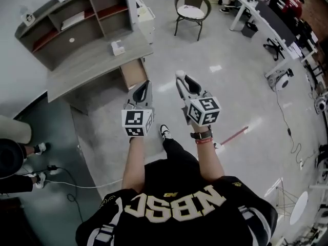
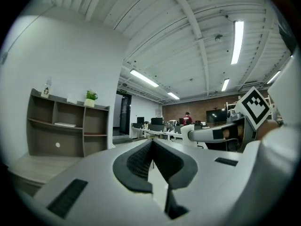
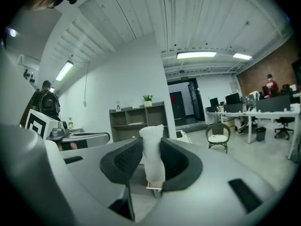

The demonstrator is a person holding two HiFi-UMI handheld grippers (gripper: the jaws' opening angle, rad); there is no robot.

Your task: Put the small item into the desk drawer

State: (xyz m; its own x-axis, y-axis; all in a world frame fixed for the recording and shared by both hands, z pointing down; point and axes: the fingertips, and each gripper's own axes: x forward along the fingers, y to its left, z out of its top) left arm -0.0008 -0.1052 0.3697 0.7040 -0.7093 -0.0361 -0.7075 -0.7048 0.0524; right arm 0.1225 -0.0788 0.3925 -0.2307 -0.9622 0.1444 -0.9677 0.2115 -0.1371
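My right gripper (image 1: 181,80) is held up in front of me, shut on a small white item (image 1: 180,74) that sticks out past its tips. In the right gripper view the white item (image 3: 152,158) stands upright between the dark pads (image 3: 126,160). My left gripper (image 1: 144,87) hangs beside it, shut with nothing in it; its pads (image 2: 137,160) meet in a narrow V. The grey desk (image 1: 92,65) lies ahead to the left, with a wooden drawer unit (image 1: 133,73) under its right end. Both grippers are well short of it.
A shelf unit (image 1: 72,22) stands on the desk, with a small white box (image 1: 118,47) near the desk's edge. A round chair (image 1: 191,9) stands far ahead and office desks (image 1: 266,14) to the right. A red stick (image 1: 234,135) and cables (image 1: 66,183) lie on the floor. A person (image 1: 13,155) stands at left.
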